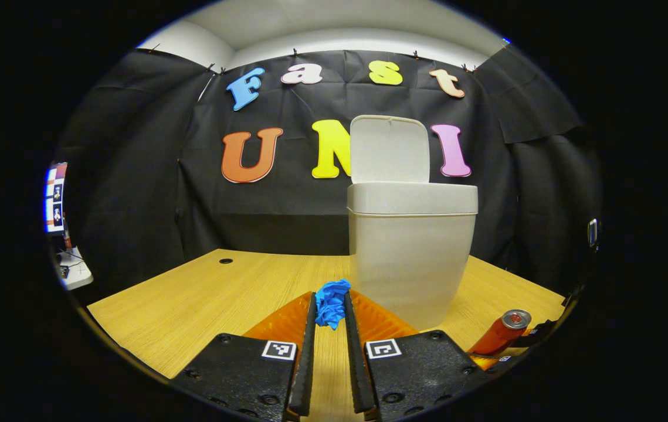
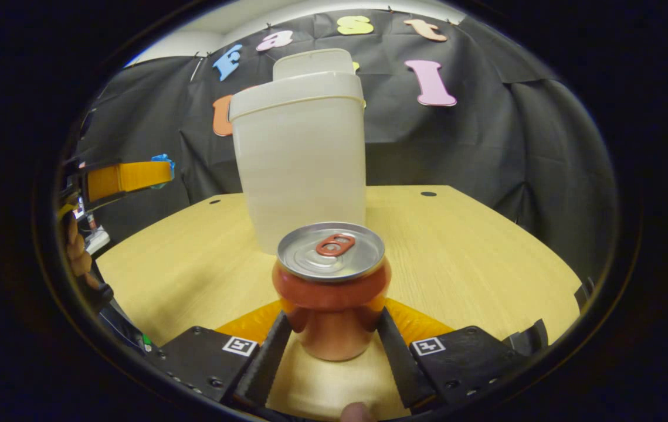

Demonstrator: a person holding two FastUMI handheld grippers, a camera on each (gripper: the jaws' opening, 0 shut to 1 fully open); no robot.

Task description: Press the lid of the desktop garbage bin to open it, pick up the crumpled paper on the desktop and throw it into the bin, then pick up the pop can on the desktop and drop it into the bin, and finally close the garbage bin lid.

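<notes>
One wooden table (image 1: 193, 299) fills the lower half of both views, with black cloth (image 1: 134, 176) hung as a wall behind it and a pale ceiling above. A small round hole (image 1: 226, 260) sits in the tabletop at centre left of the left gripper view.

The bin (image 1: 413, 258) stands upright on the table, right of centre in the left gripper view and upper centre in the right gripper view; its lid (image 1: 389, 149) is raised, standing up behind the rim.

The can (image 2: 332, 287) is at bottom centre of the right gripper view, upright with its pull-tab top facing up. The right gripper (image 2: 334, 340) has its jaws clamped on the can's sides.

The crumpled paper (image 1: 332, 302) sits at lower centre of the left gripper view, just in front of the bin. The left gripper (image 1: 331, 319) has its jaws nearly together, pinching the paper at their tips.
</notes>
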